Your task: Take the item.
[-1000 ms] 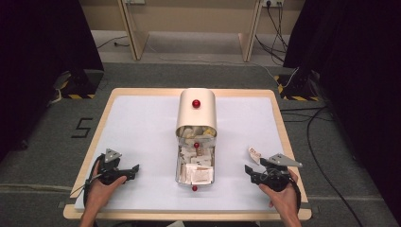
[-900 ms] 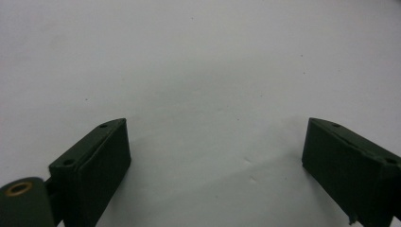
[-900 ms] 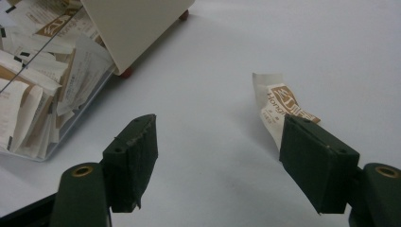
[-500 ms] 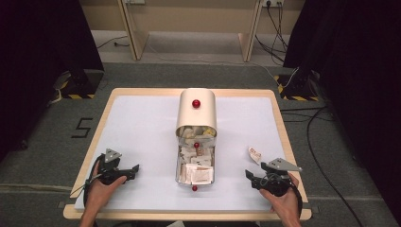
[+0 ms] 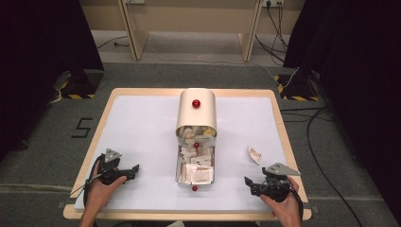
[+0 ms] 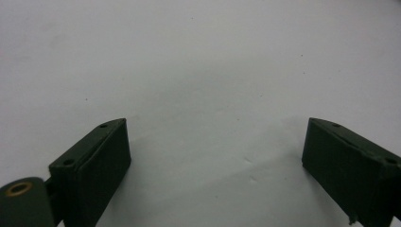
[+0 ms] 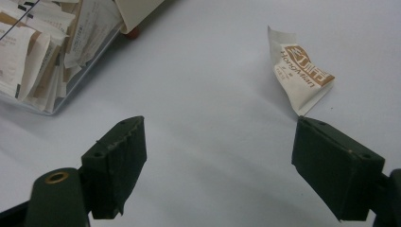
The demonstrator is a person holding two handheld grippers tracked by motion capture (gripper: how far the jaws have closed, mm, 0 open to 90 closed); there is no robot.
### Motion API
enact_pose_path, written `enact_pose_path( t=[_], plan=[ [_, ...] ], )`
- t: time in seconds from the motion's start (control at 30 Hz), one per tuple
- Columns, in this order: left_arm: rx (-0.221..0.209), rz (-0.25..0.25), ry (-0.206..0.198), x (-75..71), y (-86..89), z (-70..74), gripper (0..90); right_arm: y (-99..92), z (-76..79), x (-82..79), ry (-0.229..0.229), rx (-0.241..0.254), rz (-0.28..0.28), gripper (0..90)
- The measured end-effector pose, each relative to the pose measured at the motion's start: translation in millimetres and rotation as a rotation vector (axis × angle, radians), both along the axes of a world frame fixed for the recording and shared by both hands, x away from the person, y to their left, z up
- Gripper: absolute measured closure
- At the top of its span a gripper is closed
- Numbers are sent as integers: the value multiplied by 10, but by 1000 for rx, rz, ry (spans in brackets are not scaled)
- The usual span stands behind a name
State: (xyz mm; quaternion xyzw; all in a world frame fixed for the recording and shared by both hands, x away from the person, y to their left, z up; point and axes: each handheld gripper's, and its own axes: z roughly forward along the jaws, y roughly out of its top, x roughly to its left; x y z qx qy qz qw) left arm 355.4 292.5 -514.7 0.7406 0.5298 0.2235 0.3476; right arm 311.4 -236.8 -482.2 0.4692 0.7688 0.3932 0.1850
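**Sachet dropped on table, right gripper clear of it**

Left gripper [image 5: 124,171] rests at about 8 o'clock on the table [image 5: 142,123], jaws spread wide, nothing between them; in the left gripper view just bare white surface ahead of it. Looks idle.

Centre of the table: clear tray [image 5: 195,163] stuffed with paper sachets, its beige roll-top lid [image 5: 196,111] with a red knob pushed back toward 12 o'clock, so the box is open.

Right side: one loose sachet [image 5: 255,154], white with orange-brown print, lies flat on the table at about 4 o'clock, apart from the tray. Right gripper [image 5: 253,183] sits nearer the person at about 5 o'clock; its jaws have just been opening and stand wide, nothing between them. In the right gripper view the sachet [image 7: 300,78] lies beyond the right-hand jaw, not touching it.

Judgement: the step in hand is the release of a sachet taken out of the tray, and it looks done. Next move likely calls for swinging the right gripper back toward 10 o'clock over the tray and pinching a single sachet edge without dragging neighbours out.
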Motion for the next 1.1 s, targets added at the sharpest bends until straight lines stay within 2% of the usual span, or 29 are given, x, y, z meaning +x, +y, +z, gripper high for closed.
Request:
enact_pose_path(
  t=[1.1],
  plan=[
    [1,1,-1,0,-1,0,79,-107,-40,-181,9,21,-17,173]
  ],
)
